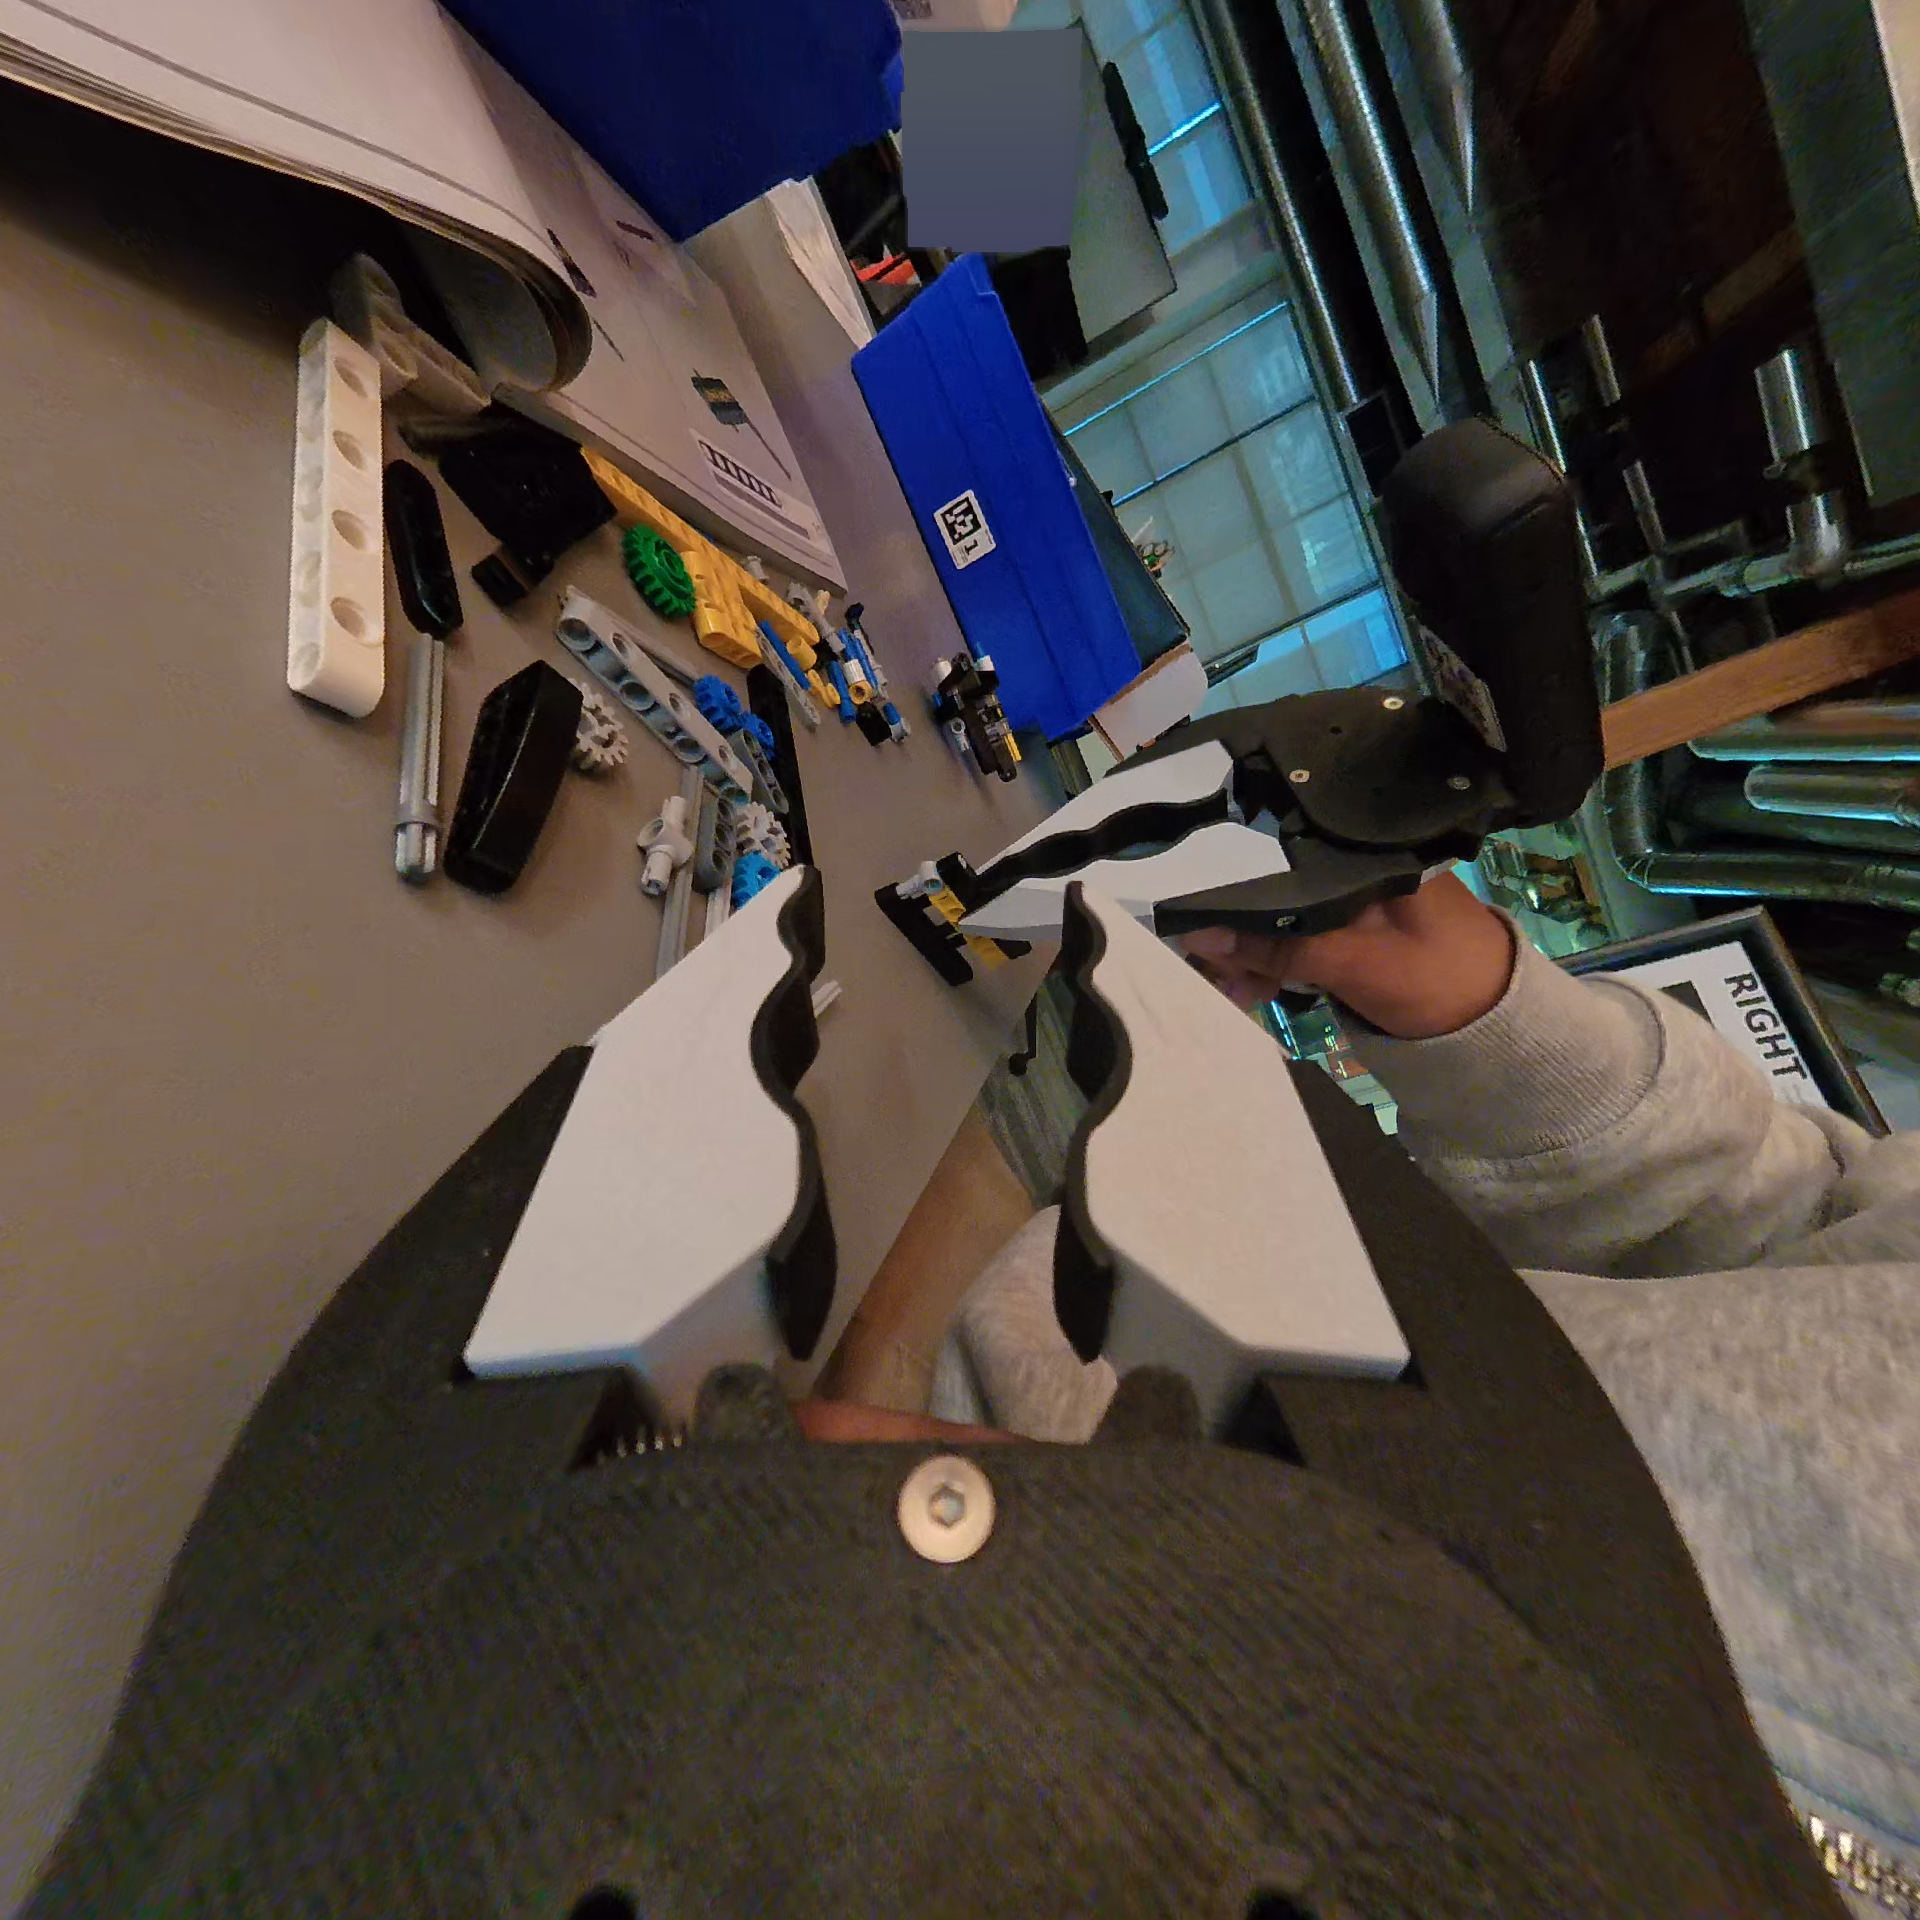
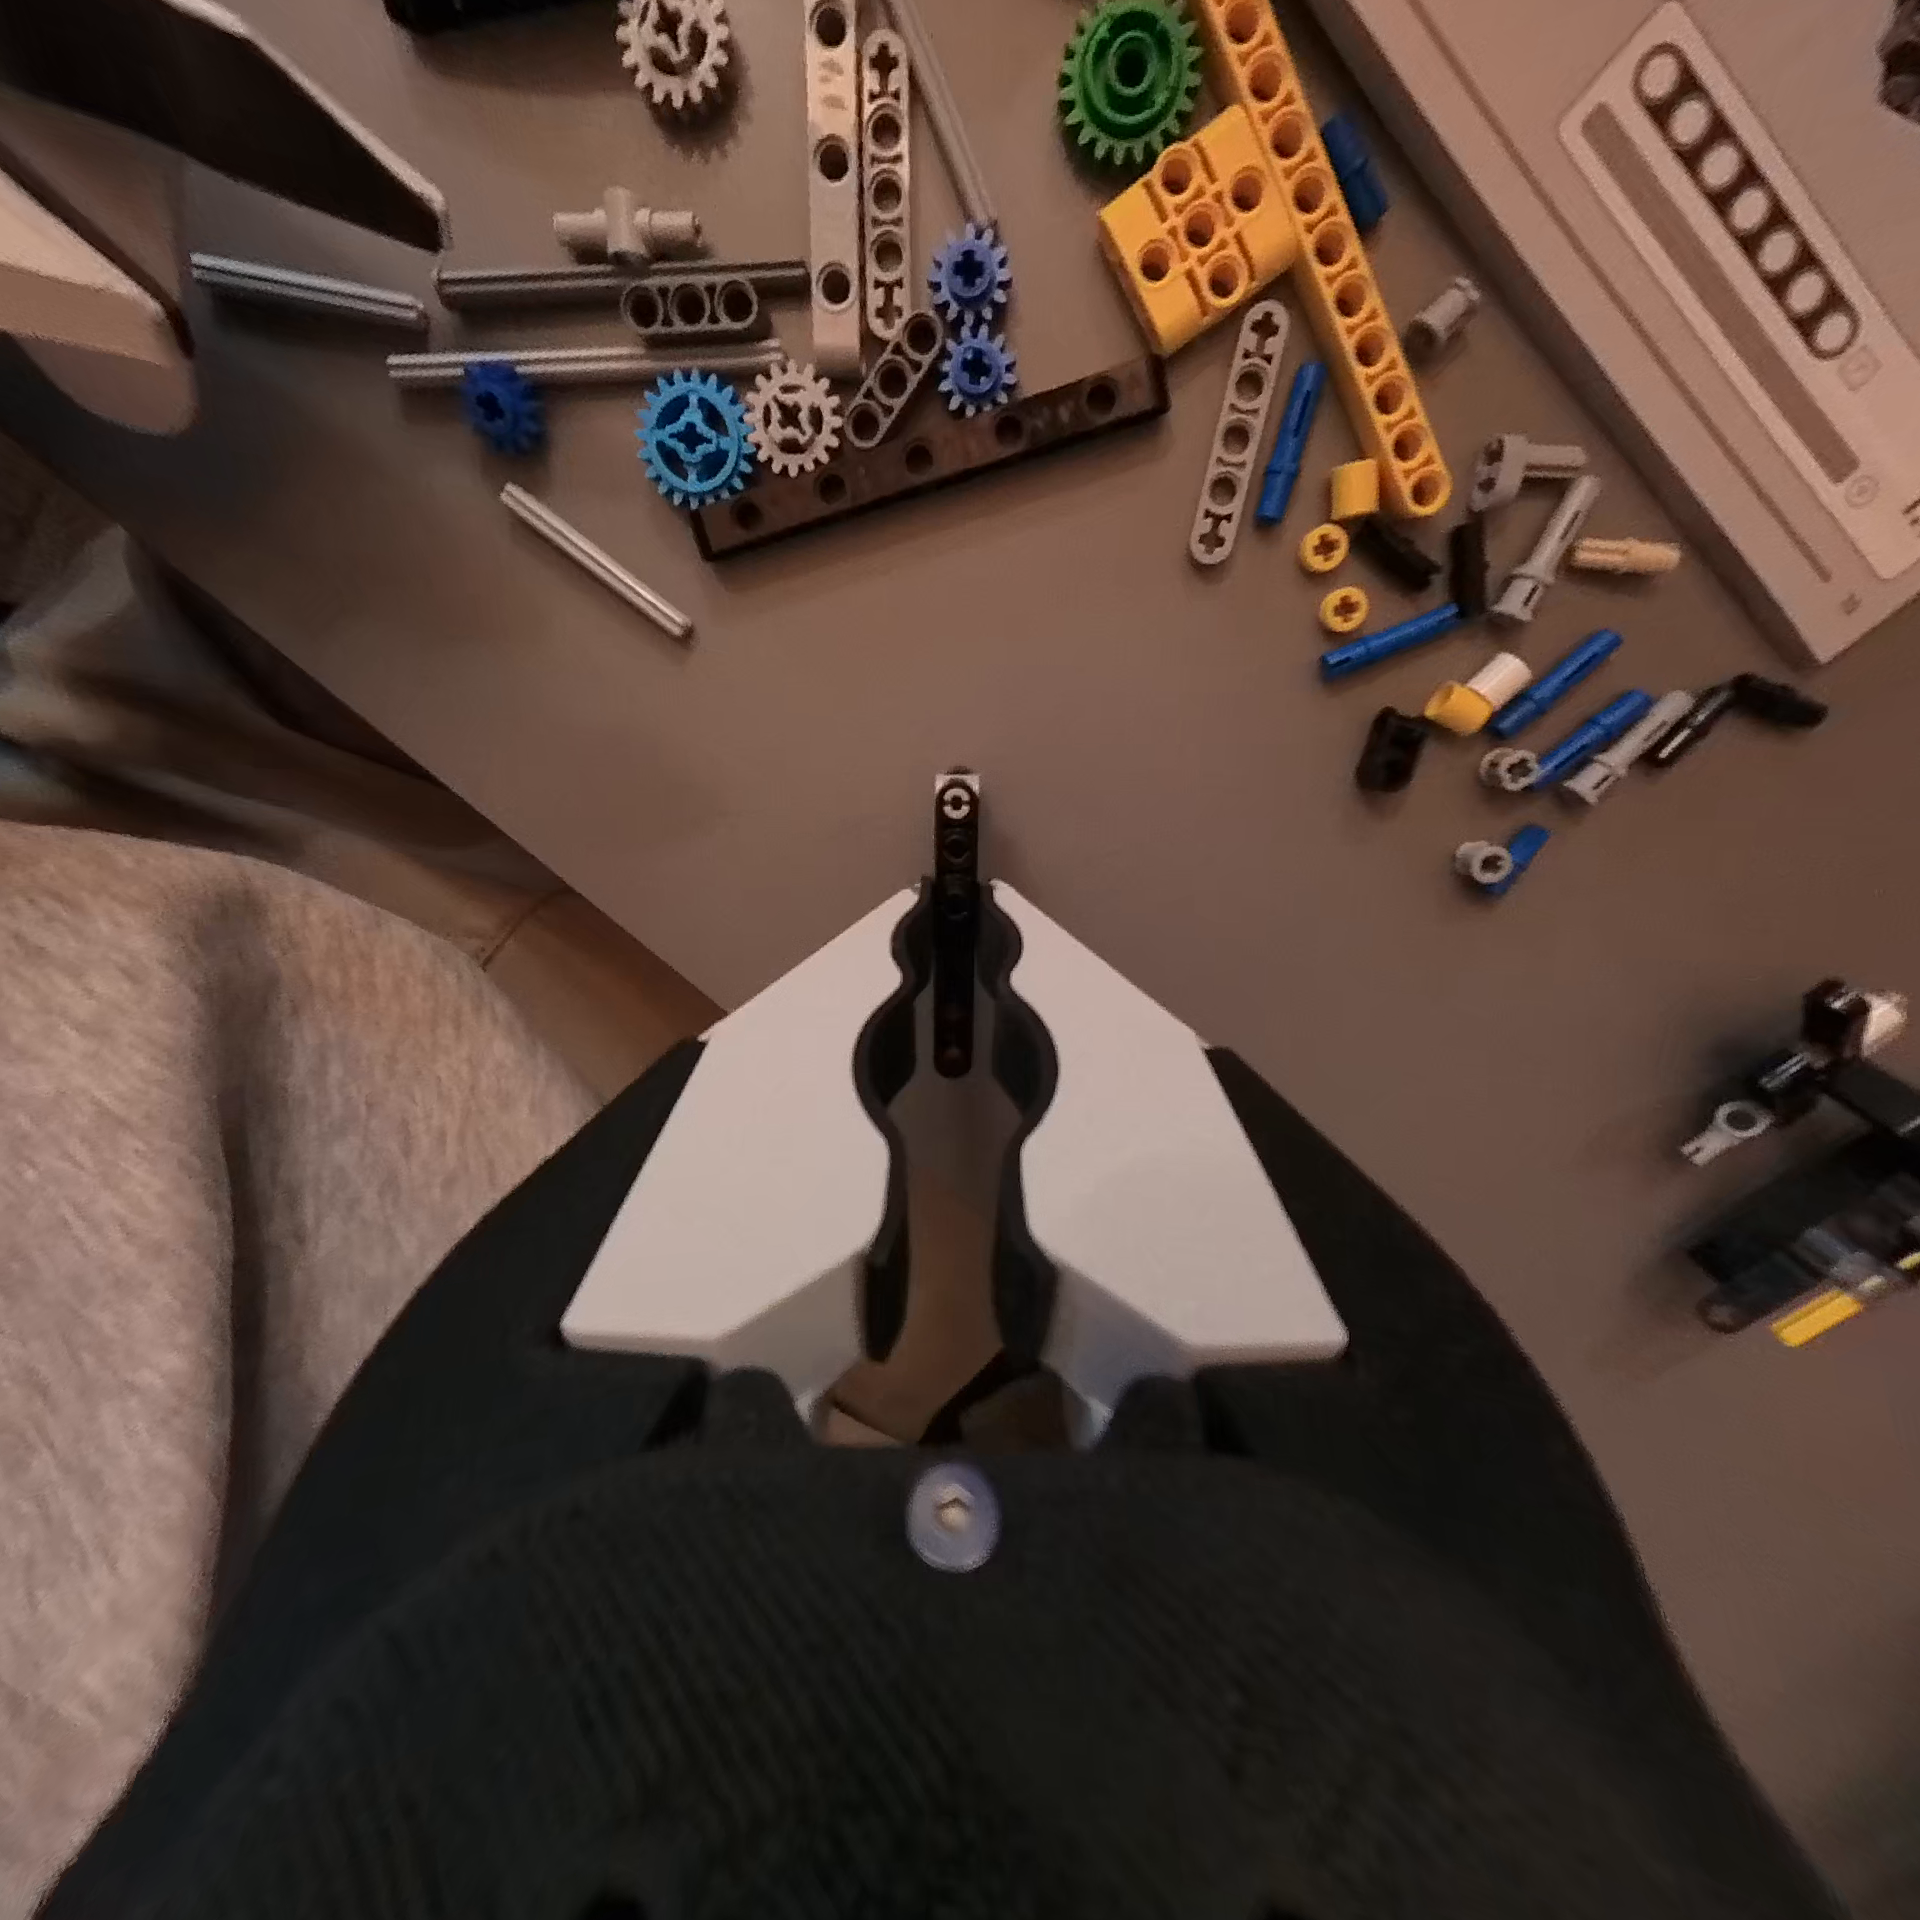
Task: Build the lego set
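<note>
My right gripper is shut on a small black beam assembly, held edge-on just above the brown table. In the left wrist view the right gripper holds this assembly, which shows yellow and grey bits, at the table's near edge. My left gripper is open and empty, with its tips on either side of the held assembly and a short way from it. Its fingers show at the top left of the right wrist view.
Loose parts lie spread on the table: a green gear, yellow beams, a long black beam, blue gears, grey axles and blue pins. A second partial assembly lies at the right. An instruction booklet and a blue bin lie beyond. Left tips to right tips: about 12 centimeters.
</note>
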`<control>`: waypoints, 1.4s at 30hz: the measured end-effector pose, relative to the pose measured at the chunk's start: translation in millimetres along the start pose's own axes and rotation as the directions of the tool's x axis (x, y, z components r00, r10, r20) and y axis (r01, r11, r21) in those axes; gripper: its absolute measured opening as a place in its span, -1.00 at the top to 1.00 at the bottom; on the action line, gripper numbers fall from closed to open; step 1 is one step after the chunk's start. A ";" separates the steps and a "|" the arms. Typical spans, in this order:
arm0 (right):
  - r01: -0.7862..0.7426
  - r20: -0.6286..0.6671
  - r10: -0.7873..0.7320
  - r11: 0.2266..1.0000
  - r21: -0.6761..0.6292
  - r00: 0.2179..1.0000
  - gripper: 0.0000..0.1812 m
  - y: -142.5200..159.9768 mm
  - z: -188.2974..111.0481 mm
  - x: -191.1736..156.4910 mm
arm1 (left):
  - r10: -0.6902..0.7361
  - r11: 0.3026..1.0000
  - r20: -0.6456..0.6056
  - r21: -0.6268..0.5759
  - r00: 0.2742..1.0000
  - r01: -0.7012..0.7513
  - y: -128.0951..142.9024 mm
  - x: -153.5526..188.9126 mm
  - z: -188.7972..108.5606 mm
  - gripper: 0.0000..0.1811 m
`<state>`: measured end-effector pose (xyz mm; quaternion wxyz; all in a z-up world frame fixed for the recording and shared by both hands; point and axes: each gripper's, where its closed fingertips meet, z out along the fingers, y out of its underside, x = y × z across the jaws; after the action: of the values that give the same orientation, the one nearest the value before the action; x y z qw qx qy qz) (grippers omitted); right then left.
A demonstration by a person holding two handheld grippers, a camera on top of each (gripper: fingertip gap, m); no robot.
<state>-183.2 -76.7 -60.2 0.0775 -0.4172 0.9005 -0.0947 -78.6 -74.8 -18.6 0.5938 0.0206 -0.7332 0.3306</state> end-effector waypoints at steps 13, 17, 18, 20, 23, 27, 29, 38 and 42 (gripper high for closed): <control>0.008 0.023 -0.009 1.000 0.025 1.000 0.95 -0.3 0.6 -0.1 | -0.005 1.000 -0.003 -0.001 1.000 0.005 0.2 0.2 -0.3 0.51; 0.003 0.027 -0.004 0.999 0.033 1.000 0.94 0.2 1.1 -0.1 | -0.006 1.000 -0.004 -0.001 1.000 0.006 0.2 0.5 -0.4 0.51; 0.014 0.019 -0.014 0.999 0.030 1.000 0.95 0.3 1.2 -0.2 | -0.006 1.000 -0.004 -0.002 1.000 0.006 0.3 0.6 -0.4 0.51; 0.046 -0.005 -0.046 0.999 0.021 0.999 0.95 0.6 1.5 -0.5 | -0.007 1.000 -0.005 -0.003 1.000 0.007 0.4 0.7 -0.4 0.51; 0.063 -0.020 -0.063 0.998 0.010 0.998 0.94 1.1 1.7 -1.1 | -0.007 1.000 -0.005 -0.001 1.000 0.007 0.2 1.1 -0.8 0.51; 0.054 -0.005 -0.054 0.998 0.015 0.999 0.94 1.2 2.0 -1.0 | -0.007 1.000 -0.008 -0.003 1.000 0.007 0.4 1.7 -0.7 0.50; 0.044 0.000 -0.044 0.999 0.016 0.999 0.94 1.1 2.0 -1.0 | -0.008 1.000 -0.009 -0.003 1.000 0.008 0.3 1.9 -0.9 0.50; -0.015 0.029 0.015 1.000 0.005 0.999 0.95 3.3 6.5 -0.7 | -0.009 1.000 -0.003 -0.005 1.000 0.009 0.8 0.5 -0.3 0.50; 0.018 0.006 -0.018 1.000 -0.021 1.000 0.93 5.6 9.8 -0.9 | -0.009 1.000 0.003 -0.011 1.000 0.009 2.0 -0.6 0.7 0.50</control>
<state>-184.7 -73.5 -70.9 0.0747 -0.4264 0.8974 -0.0848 -79.9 -73.8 -20.1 0.5944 0.0212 -0.7357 0.3240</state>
